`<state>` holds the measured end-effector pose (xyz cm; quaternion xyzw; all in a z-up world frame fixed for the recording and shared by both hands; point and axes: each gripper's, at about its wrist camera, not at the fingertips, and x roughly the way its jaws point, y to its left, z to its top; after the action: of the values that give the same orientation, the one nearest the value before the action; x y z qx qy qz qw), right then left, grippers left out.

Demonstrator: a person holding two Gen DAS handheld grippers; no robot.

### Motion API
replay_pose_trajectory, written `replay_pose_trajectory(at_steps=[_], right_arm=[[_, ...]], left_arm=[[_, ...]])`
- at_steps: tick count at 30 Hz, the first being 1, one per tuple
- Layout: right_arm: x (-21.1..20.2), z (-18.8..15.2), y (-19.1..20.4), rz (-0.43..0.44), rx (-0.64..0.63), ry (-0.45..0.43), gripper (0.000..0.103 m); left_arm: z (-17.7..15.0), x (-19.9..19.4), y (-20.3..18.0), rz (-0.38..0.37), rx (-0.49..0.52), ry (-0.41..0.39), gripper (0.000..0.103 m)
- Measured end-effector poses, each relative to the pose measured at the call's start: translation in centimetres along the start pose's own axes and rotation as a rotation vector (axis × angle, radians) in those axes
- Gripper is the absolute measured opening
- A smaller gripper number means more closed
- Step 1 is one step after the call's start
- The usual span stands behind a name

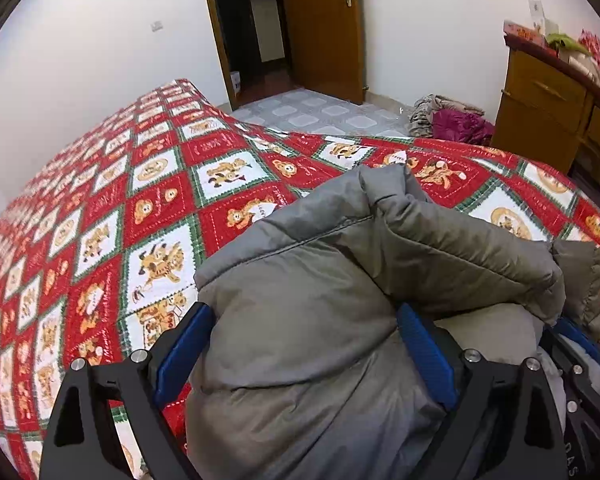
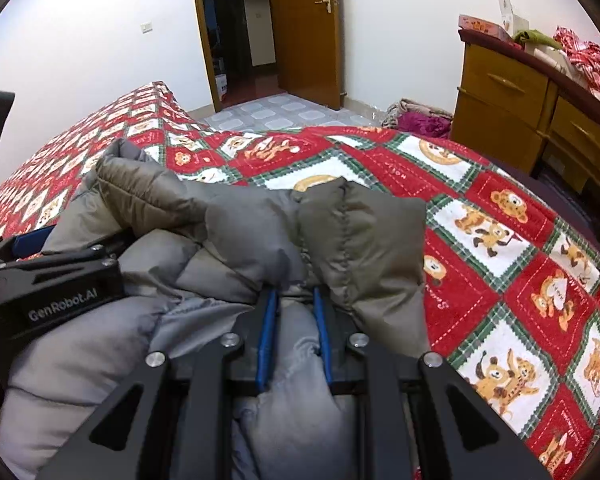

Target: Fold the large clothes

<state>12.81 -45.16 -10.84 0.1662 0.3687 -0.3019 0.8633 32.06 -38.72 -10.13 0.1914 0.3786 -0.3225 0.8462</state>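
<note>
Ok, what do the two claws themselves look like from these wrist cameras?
Both look alike. The left claw has black angular linkage arms with triangular cut-outs and silver round pivot bolts, ending in blue ribbed finger pads. The right claw is built the same; in its view the left unit's black body reads "GenRobot.AI" in white.

Both wrist views sit close over the grey jacket (image 1: 320,320), angled down across the bed (image 1: 100,220) toward the doorway (image 1: 252,32); both share the jacket, bed, door and dresser (image 2: 512,100).
</note>
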Motion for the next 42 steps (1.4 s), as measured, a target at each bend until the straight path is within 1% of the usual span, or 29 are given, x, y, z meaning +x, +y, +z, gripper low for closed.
replay_pose_trajectory(at_steps=[3,5,6,8,9,10,12,13,15,17,21,23,26,30,35,37,39,42], right_arm=[[-0.5,0.0,0.5,-0.026,-0.037,-0.013,0.022],[-1.1,-0.1,0.8,-0.028,-0.066,-0.026,0.023],[-1.8,-0.1,0.6,-0.017,-0.072,-0.032,0.026],[-3.3,0.0,0.1,-0.016,-0.079,-0.043,0.035],[-4.4,0.0,0.0,-0.026,-0.086,-0.057,0.051],[-6.1,0.0,-0.1,-0.047,-0.099,-0.088,0.070],[-9.0,-0.2,-0.2,-0.063,-0.122,-0.151,0.083],[-10.5,-0.4,-0.2,-0.071,-0.135,-0.175,0.083],[-12.6,-0.6,-0.3,-0.075,-0.141,-0.187,0.083],[-14.5,-1.1,-0.2,-0.044,-0.133,-0.187,0.084],[-16.8,-2.5,0.1,-0.035,-0.130,-0.172,0.086],[-17.6,-3.3,0.2,-0.018,-0.124,-0.163,0.086],[-19.2,-4.5,0.8,0.011,-0.129,-0.177,0.086],[-21.6,-5.9,1.9,0.010,-0.151,-0.224,0.092],[-24.9,-6.9,2.2,0.032,-0.148,-0.283,0.095],[-26.0,-6.9,2.2,0.038,-0.150,-0.305,0.097],[-27.3,-7.0,2.2,0.034,-0.152,-0.335,0.098],[-29.2,-7.1,2.0,0.029,-0.147,-0.388,0.103]], left_arm=[[0.1,-1.0,0.9,-0.039,-0.024,0.029,0.096],[-0.3,-3.0,1.7,-0.073,-0.042,0.029,0.095],[-0.6,-4.4,2.1,-0.085,-0.048,0.015,0.095],[-1.4,-7.2,2.7,-0.095,-0.045,-0.022,0.095],[-1.7,-8.3,2.9,-0.095,-0.046,-0.038,0.095],[-2.2,-9.8,3.2,-0.101,-0.049,-0.058,0.095],[-3.0,-11.9,3.6,-0.109,-0.050,-0.085,0.095],[-3.5,-13.0,3.7,-0.110,-0.049,-0.103,0.095],[-4.4,-14.9,3.7,-0.107,-0.044,-0.133,0.095],[-5.5,-16.5,3.5,-0.103,-0.041,-0.155,0.095],[-7.7,-18.6,3.3,-0.120,-0.045,-0.144,0.095],[-8.9,-19.8,3.3,-0.113,-0.049,-0.147,0.095],[-10.3,-21.6,3.3,-0.087,-0.059,-0.166,0.095],[-11.8,-24.4,3.6,-0.060,-0.086,-0.215,0.095],[-13.0,-27.6,3.3,-0.022,-0.085,-0.280,0.095],[-13.3,-28.8,3.3,-0.009,-0.100,-0.302,0.096],[-13.5,-29.9,3.4,-0.021,-0.122,-0.321,0.096],[-13.6,-31.1,3.6,-0.067,-0.142,-0.322,0.096]])
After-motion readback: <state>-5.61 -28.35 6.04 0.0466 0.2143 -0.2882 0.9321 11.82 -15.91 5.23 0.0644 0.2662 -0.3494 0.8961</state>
